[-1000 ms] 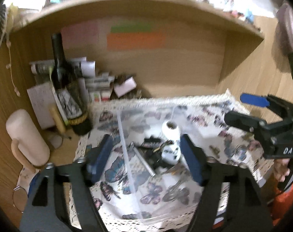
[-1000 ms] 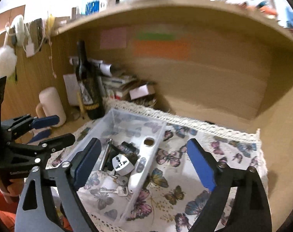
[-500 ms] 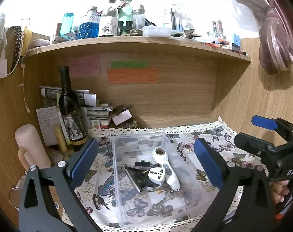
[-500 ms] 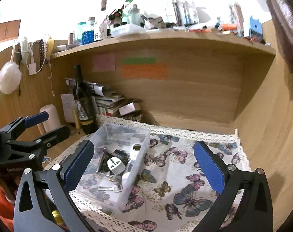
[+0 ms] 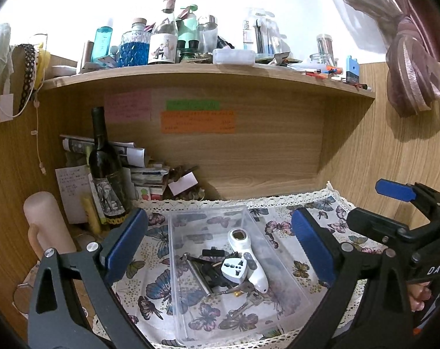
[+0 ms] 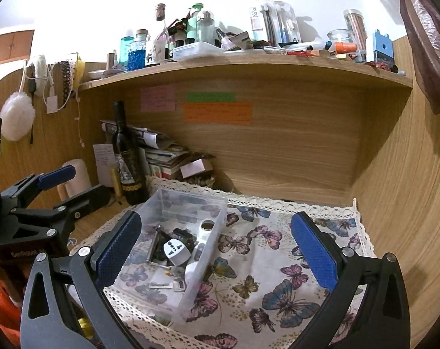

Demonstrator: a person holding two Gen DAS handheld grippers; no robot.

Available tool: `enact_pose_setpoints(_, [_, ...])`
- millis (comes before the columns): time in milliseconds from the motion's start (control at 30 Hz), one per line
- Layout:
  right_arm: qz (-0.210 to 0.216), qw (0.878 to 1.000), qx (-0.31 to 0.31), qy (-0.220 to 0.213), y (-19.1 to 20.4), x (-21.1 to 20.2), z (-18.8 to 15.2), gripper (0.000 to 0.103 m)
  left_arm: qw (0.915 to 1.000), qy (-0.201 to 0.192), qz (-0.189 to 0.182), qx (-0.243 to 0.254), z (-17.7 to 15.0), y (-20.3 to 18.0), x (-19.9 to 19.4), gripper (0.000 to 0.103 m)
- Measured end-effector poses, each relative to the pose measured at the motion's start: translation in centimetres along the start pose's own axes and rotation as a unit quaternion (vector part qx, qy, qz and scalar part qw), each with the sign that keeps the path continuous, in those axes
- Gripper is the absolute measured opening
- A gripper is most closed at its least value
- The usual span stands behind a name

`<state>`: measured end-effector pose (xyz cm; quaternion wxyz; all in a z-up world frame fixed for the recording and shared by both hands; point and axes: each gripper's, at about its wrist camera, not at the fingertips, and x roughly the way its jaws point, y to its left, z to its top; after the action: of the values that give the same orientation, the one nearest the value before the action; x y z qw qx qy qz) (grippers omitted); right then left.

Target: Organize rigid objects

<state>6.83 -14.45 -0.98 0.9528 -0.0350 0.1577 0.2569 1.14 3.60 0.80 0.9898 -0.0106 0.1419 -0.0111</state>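
A clear plastic bin [image 5: 173, 261] [image 6: 217, 224] sits on the butterfly cloth [image 5: 321, 212] [image 6: 263, 261]. Inside lie a white travel adapter [image 5: 234, 270] [image 6: 175, 252], a white handheld device [image 5: 249, 258] [image 6: 204, 232], a metal rod [image 5: 197, 273], black parts and keys [image 5: 249, 301] [image 6: 164, 285]. My left gripper [image 5: 220, 250] hangs open in front of the bin, nothing between its blue pads. My right gripper [image 6: 217, 250] is open over the cloth just right of the bin, holding nothing. Each gripper shows at the edge of the other's view.
A dark wine bottle [image 5: 106, 174] [image 6: 128, 160] stands at the back left beside stacked papers [image 5: 144, 171] and a pale mug [image 5: 45, 226]. The shelf [image 5: 208, 72] above is crowded with bottles and jars. Wooden walls close the alcove at back and right.
Both grippers have drawn back and tilted up, so the bin sits lower and the upper shelf came into view. Both pairs of jaws have widened. The items in the bin stay put.
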Motion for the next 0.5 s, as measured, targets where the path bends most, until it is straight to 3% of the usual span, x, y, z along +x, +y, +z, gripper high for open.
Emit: enact_pose_setpoints(500, [0.001,1.000,-0.001,-0.011,-0.12,-0.26,0.42,0.103,1.0000,-0.001,-0.009,0.001,0.05,-0.26,0.12,0.101])
